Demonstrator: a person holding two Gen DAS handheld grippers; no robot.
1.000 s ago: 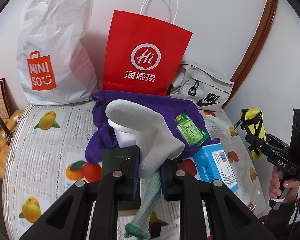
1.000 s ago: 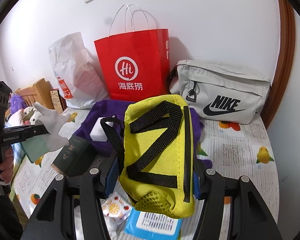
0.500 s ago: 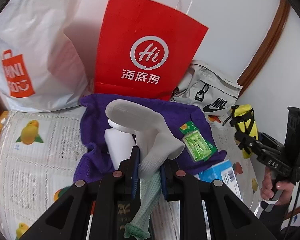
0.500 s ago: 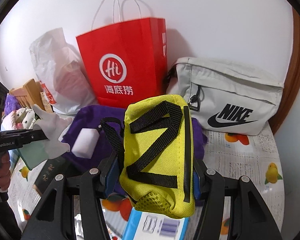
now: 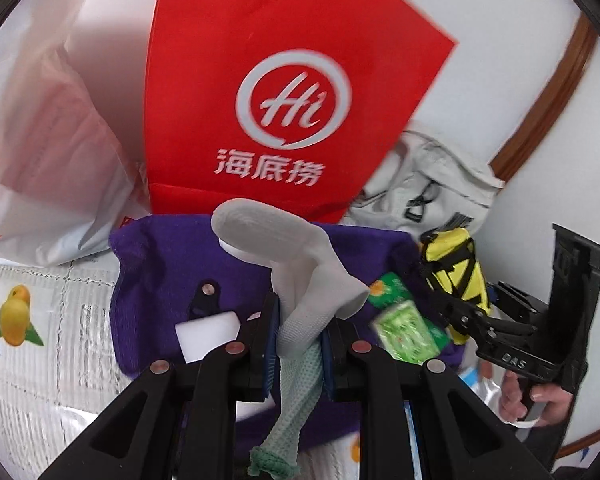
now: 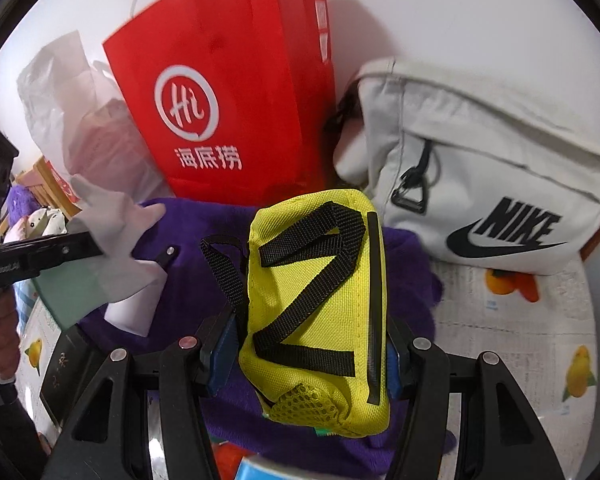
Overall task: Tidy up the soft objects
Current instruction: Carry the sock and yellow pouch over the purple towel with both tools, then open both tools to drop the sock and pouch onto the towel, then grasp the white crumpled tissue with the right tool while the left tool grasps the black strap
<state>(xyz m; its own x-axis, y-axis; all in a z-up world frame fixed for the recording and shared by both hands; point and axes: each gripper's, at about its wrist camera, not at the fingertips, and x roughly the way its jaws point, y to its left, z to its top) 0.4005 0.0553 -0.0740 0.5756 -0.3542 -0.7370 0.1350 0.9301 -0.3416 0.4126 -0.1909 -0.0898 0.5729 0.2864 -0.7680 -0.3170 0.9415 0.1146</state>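
The soft white glove with a green knit cuff [image 5: 300,280] stands up tall, its fingers pointing up toward the big red paper bag with the white "Hi" circle [image 5: 284,92] and its cuff hanging down. The left gripper [image 5: 299,344] is nearly closed and pinches the glove at its wrist part. The glove hangs in the air above the purple fuzzy towel [image 5: 168,264], in front of the red bag.

The yellow cloth pouch with black straps [image 6: 320,308] also stands the long way up, its mesh end low and its top leaning toward the red bag. The right gripper [image 6: 312,354] is about half open and squeezes the pouch's lower part from both sides. The pouch is over the purple towel, just right of the red bag's bottom, near the grey Nike bag [image 6: 488,176].

Each gripper is held up off the bed by a hand [image 5: 540,396] on its handle below, and both point toward the red bag.
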